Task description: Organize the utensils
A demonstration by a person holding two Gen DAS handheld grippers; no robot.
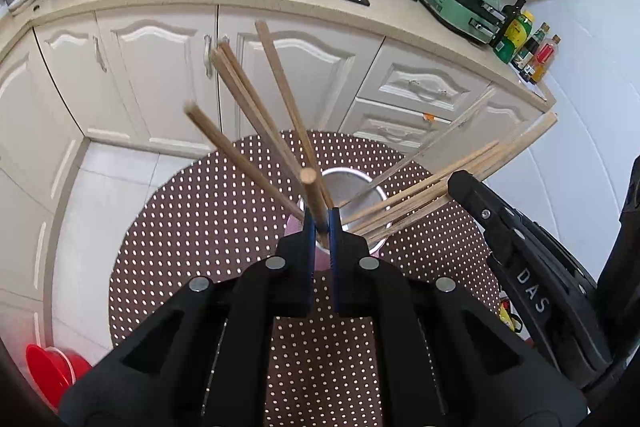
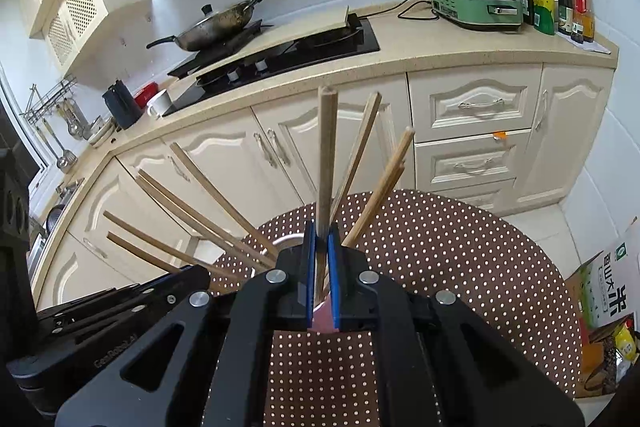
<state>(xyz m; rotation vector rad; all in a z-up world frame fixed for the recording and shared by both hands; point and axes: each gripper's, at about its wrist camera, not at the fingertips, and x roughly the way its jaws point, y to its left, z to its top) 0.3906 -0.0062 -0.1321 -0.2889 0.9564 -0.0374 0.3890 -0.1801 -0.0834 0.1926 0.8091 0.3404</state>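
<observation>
"DAS" on the right gripper; perhaps "GenRobot.AI" on the left gripper.

I see matt bare wood chopsticks, a cup with a shiny metal rim, its pink body maybe plastic, and a dotted tablecloth that looks woven.

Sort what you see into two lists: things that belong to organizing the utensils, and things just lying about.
Job:
left gripper
right gripper
chopsticks
metal cup

Lying about:
wok
white mug
green cooker
bottles
red basin
</observation>
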